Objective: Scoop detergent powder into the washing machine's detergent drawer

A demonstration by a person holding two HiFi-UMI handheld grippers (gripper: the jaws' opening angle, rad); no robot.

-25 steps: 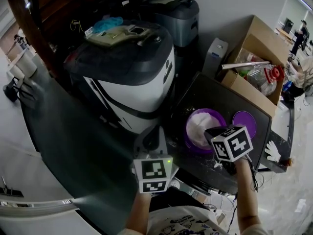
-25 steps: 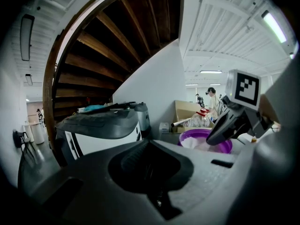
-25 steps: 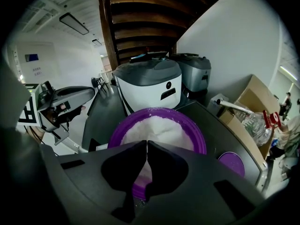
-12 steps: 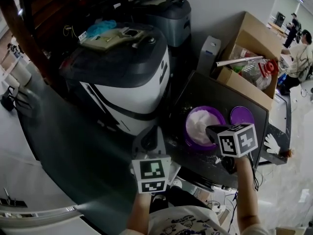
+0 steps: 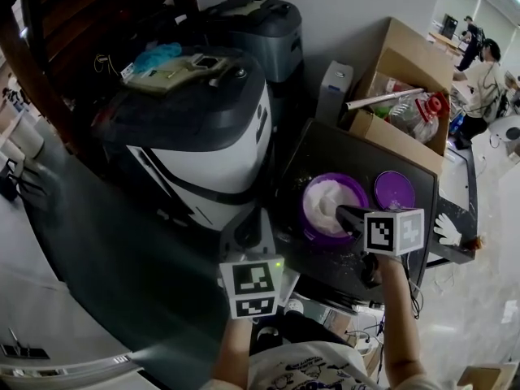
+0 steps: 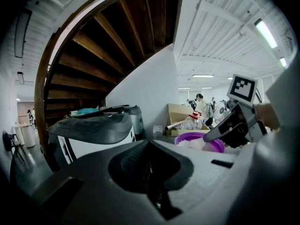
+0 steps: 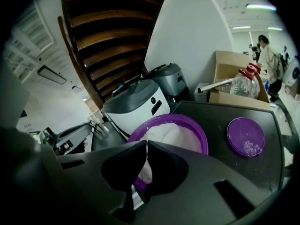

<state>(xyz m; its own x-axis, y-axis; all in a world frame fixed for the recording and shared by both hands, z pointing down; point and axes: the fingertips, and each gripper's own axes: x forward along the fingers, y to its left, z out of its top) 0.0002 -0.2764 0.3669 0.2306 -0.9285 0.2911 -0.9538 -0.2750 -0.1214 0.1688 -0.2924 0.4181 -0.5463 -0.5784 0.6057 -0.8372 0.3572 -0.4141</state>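
Observation:
A purple tub (image 5: pixel 312 222) full of white detergent powder (image 5: pixel 329 197) stands on a dark table (image 5: pixel 382 157), to the right of the white washing machine (image 5: pixel 203 136) with a dark lid. My right gripper (image 5: pixel 345 215) hovers over the tub's near rim. Its jaws are shut, tips together above the powder (image 7: pixel 176 132), and I make out no scoop in them. My left gripper (image 5: pixel 250 227) is lower left, between washer and table, also shut and empty (image 6: pixel 149 161). From there the right gripper (image 6: pixel 208 136) shows slanting over the tub (image 6: pixel 201 139). I cannot pick out the detergent drawer.
The tub's purple lid (image 5: pixel 395 189) lies flat to its right, dusted with powder (image 7: pixel 245 136). Behind are a cardboard box (image 5: pixel 406 80) with a plastic bottle (image 5: pixel 410 116), a small white box (image 5: pixel 333 88) and a second grey machine (image 5: pixel 252 23). A white glove (image 5: pixel 447 230) lies at the table's right edge.
The head camera has shifted, sliding the scene slightly up and left. The right gripper stays over the tub's near rim with hardly any movement; the left gripper has held still.

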